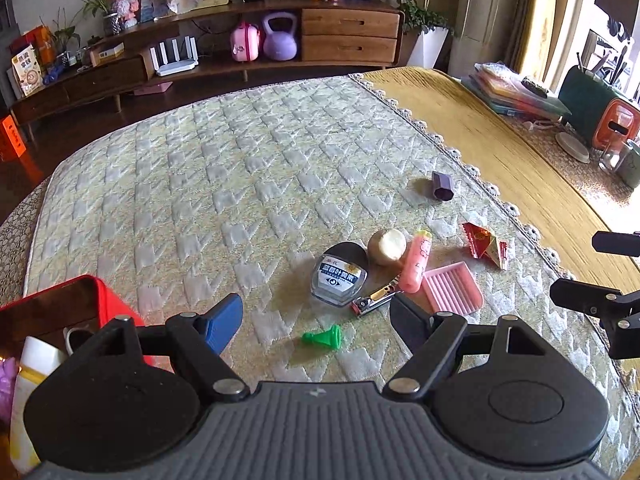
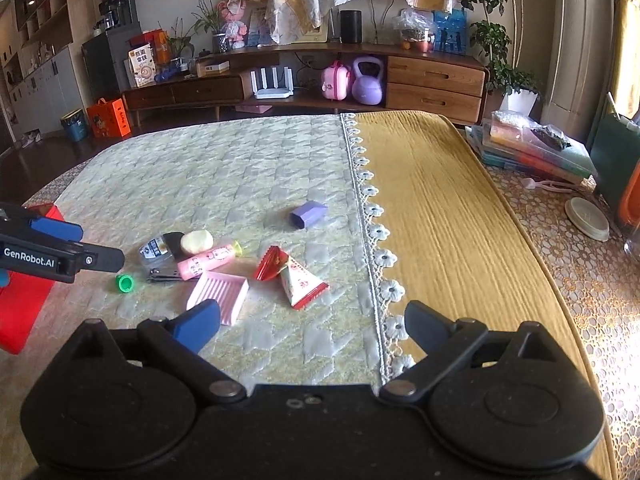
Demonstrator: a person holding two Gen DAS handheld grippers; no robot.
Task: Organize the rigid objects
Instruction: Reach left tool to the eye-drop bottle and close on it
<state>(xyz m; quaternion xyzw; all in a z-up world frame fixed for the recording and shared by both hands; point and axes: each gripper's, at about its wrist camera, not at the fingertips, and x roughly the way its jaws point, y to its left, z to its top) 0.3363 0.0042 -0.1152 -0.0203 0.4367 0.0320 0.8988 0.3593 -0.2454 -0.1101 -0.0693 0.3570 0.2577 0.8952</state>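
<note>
Quilted pale-green cloth (image 2: 224,168) covers most of the tabletop, with a mustard cloth (image 2: 452,208) beside it along a lace edge. Small things lie clustered on the quilted part: a green cap (image 1: 323,337), nail clippers (image 1: 376,299), a clear flat bottle with a blue label (image 1: 339,280), a pale round lump (image 1: 387,246) that may be a stone or soap, a pink tube (image 1: 416,264), a ribbed pink tray (image 1: 453,289) and red-and-white snack packets (image 2: 296,276). A purple hexagonal box (image 2: 309,213) lies apart, nearer the lace. A red bin (image 1: 80,300) stands at the left edge, holding some things already.

The left gripper (image 1: 316,320) hangs above the green cap, released and empty. The right gripper (image 2: 312,328) is likewise spread wide with nothing between its fingers, hovering just short of the pink tray and packets.
</note>
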